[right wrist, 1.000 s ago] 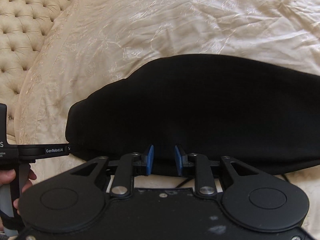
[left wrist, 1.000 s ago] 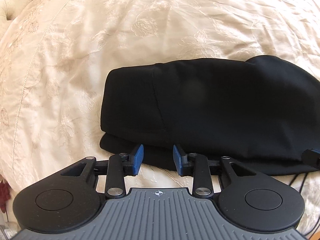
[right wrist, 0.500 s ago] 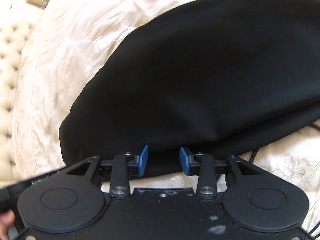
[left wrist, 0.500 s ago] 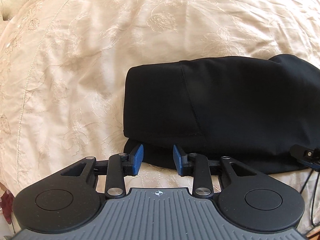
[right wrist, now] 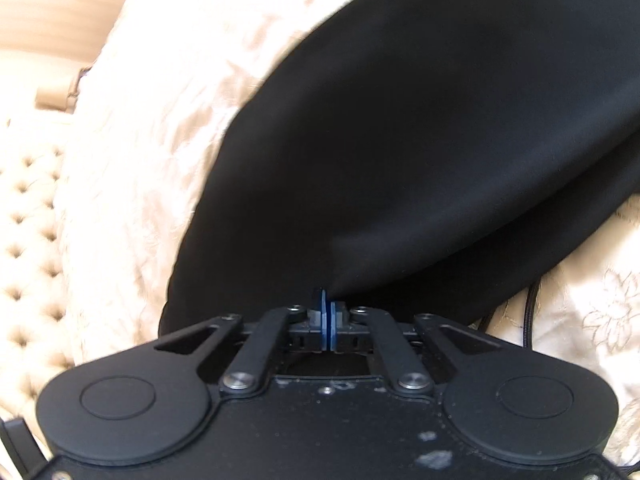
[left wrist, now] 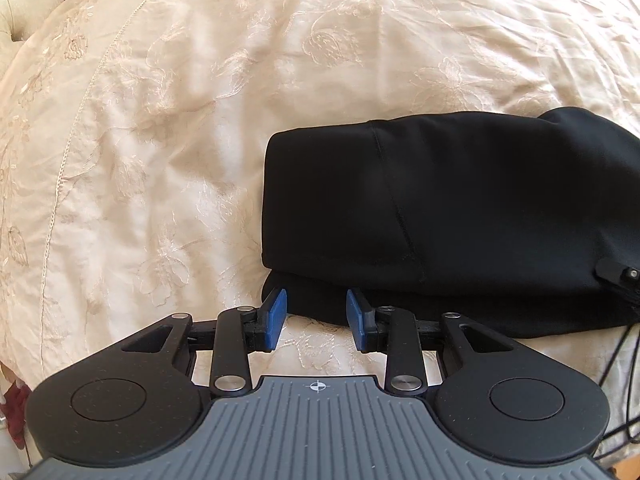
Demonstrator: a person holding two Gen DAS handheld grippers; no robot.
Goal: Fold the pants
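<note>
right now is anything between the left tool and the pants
Nothing visible is. The left tool is open at the near edge of the black pants, with only bare bedspread under its pads. The right tool is already shut on the pants' edge.

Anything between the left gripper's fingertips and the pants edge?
Nothing: in the left wrist view the open left gripper reaches the pants hem, with bare bedspread below.

Pants (left wrist: pixel 460 208): matt black cloth, smooth, stitched seam. Bedspread (left wrist: pixel 200 120): cream embroidered fabric, faint sheen. Headboard (right wrist: pixel 28 208), left of frame: tufted upholstery. Left gripper (left wrist: pixel 316 316): matt black plastic, blue pads.
</note>
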